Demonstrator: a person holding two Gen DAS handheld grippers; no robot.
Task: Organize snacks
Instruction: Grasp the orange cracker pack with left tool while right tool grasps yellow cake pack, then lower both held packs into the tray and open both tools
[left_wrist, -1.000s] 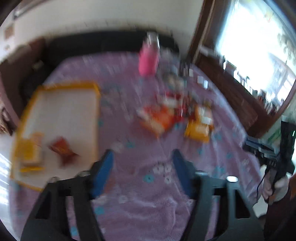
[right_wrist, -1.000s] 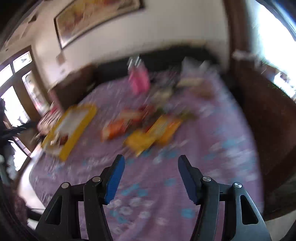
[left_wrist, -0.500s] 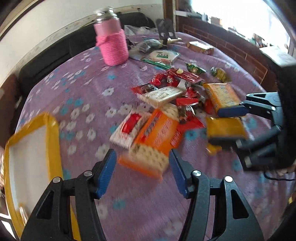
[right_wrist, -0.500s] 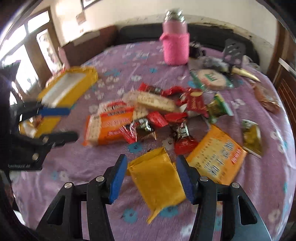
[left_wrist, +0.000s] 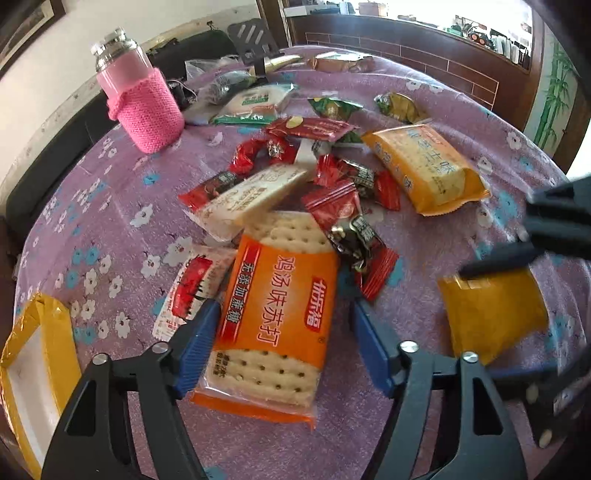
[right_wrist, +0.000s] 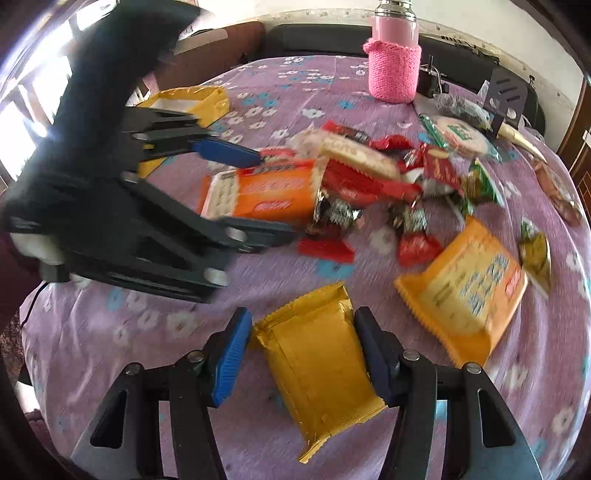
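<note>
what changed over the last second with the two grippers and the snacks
Both grippers came down onto the pile: the left gripper, jaws opening, now straddles the orange cracker pack; the right gripper straddles the plain yellow packet. Neither is gripped. Snacks look unmoved.

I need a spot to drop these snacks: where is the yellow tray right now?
The yellow tray sits at the far left edge of the purple tablecloth in the right wrist view, beyond the left gripper; the left wrist view shows its corner at lower left.

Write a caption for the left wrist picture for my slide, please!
Left gripper opening around an orange cracker pack on the purple flowered cloth.
</note>
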